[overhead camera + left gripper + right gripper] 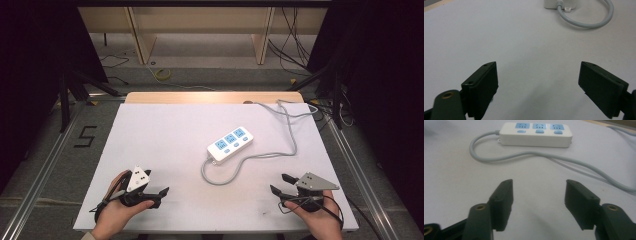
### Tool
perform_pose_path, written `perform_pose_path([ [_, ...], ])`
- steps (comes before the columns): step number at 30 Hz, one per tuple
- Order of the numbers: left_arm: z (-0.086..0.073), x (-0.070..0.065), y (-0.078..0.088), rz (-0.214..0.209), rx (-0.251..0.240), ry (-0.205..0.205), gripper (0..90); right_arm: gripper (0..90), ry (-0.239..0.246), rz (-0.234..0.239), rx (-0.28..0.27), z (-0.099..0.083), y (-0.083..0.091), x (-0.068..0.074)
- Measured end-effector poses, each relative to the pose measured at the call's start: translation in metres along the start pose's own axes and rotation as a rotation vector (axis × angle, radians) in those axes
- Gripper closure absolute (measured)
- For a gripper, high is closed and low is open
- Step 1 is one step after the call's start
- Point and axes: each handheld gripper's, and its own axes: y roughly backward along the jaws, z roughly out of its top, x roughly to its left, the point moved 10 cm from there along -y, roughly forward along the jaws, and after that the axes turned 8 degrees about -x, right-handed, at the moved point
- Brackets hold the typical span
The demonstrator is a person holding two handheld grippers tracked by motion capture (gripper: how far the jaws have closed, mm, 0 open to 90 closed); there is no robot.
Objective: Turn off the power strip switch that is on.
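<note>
Power strip (230, 144) white, three blue sockets with a blue switch below each, lying flat and diagonal near middle of white table sheet (165, 135). Well apart from both grippers, roughly between them and farther up the table. Sockets face up (likely laid so for access from above).

Table sheet covering most of a wooden tabletop (210, 97), whose bare strip shows along the far edge. Plain white ground, probably to keep the strip easy to pick out.

Grey cable (280, 150) leaving near end of strip, looping toward the person, then running right and up past the far right corner of the table. Loop lies slack on the sheet; no tension on the strip, so should slide or lift freely (a judgement only).

Left gripper (159, 192) held in left hand (120, 207) at near left edge, jaws spread wide, nothing between them. In left gripper view (539, 80) only bare sheet between jaws, with cable loop (586, 20) and strip's corner ahead.

Right gripper (281, 184) in right hand (320, 217) at near right edge, jaws likewise parted and empty. In right gripper view (537, 197) aimed straight at the strip (536, 133), cable (584, 165) crossing between.

Both resting low at the near edge, pointed inward: looks like a ready stance, reach for strip not yet begun.

Number 5 marked on floor (86, 136) left of table.
</note>
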Motion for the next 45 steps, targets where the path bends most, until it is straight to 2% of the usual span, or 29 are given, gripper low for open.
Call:
perform_pose_path([
  [1,0.000,0.000,0.000,0.002,0.003,-0.004,15.8,45.2,0.000,0.000,0.000,0.000,0.000,0.000],
  [3,-0.001,0.000,0.001,0.004,0.002,-0.006,16.1,55.6,-0.004,0.005,0.015,0.000,0.000,0.003],
  [4,-0.001,0.000,0.001,0.003,0.004,-0.008,16.1,55.6,-0.004,0.005,0.015,0.000,0.000,0.003],
  [5,-0.002,-0.001,0.002,0.000,0.005,-0.009,16.1,66.2,0.010,0.011,0.023,0.001,-0.001,0.006],
  [8,-0.001,-0.001,0.001,0.004,0.002,-0.011,16.3,81.4,0.028,0.008,0.039,0.001,-0.001,0.007],
  [11,0.000,-0.002,0.000,0.004,0.003,-0.010,16.6,90.0,0.037,0.008,0.047,0.001,-0.001,0.008],
  [20,0.000,-0.003,-0.001,0.005,0.006,-0.018,16.9,90.0,0.034,0.009,0.058,0.004,-0.003,0.007],
  [45,0.000,-0.003,-0.001,0.010,0.000,-0.017,17.1,90.0,0.036,0.018,0.047,0.023,-0.017,0.010],
])
